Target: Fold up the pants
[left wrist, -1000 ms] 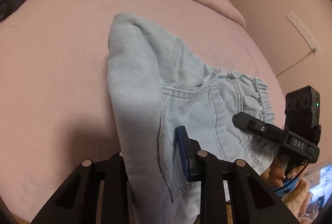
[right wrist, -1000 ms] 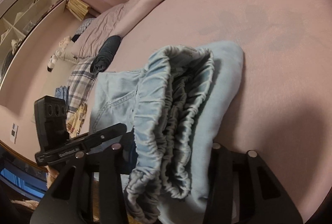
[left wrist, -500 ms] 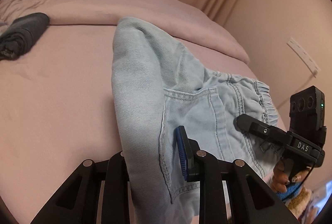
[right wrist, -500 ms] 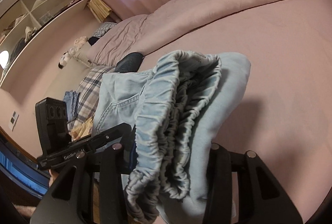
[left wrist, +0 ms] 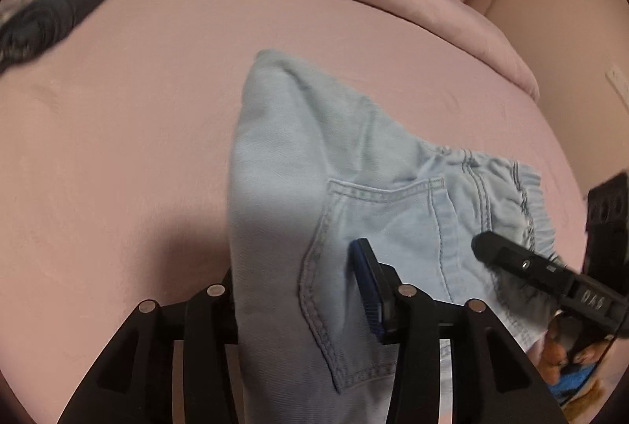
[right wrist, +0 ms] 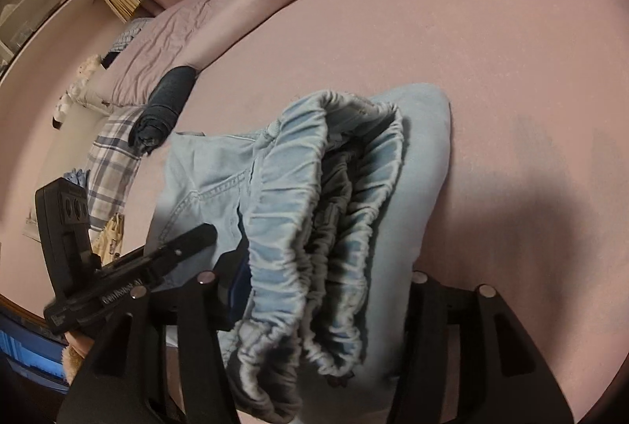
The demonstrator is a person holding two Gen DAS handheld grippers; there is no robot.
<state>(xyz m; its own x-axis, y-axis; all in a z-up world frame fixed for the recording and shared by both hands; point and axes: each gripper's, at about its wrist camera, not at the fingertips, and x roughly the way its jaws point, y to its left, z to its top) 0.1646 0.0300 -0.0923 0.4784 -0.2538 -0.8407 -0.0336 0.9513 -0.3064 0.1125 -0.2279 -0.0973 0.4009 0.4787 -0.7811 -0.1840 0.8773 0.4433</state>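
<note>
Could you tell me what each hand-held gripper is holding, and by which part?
Both jaws are opening around the folded light-blue denim pants: the left hand-held gripper at the back-pocket edge, the right hand-held gripper at the elastic waistband; neither clearly grips.

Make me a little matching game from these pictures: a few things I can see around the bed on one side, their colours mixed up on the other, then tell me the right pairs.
Things:
1. pants
2. bed cover
3. rolled garment
4. checked cloth

Colours:
A. dark grey
B. pink
C. light blue denim
D. blue and white

Right pairs: 1-C, 2-B, 3-A, 4-D.
</note>
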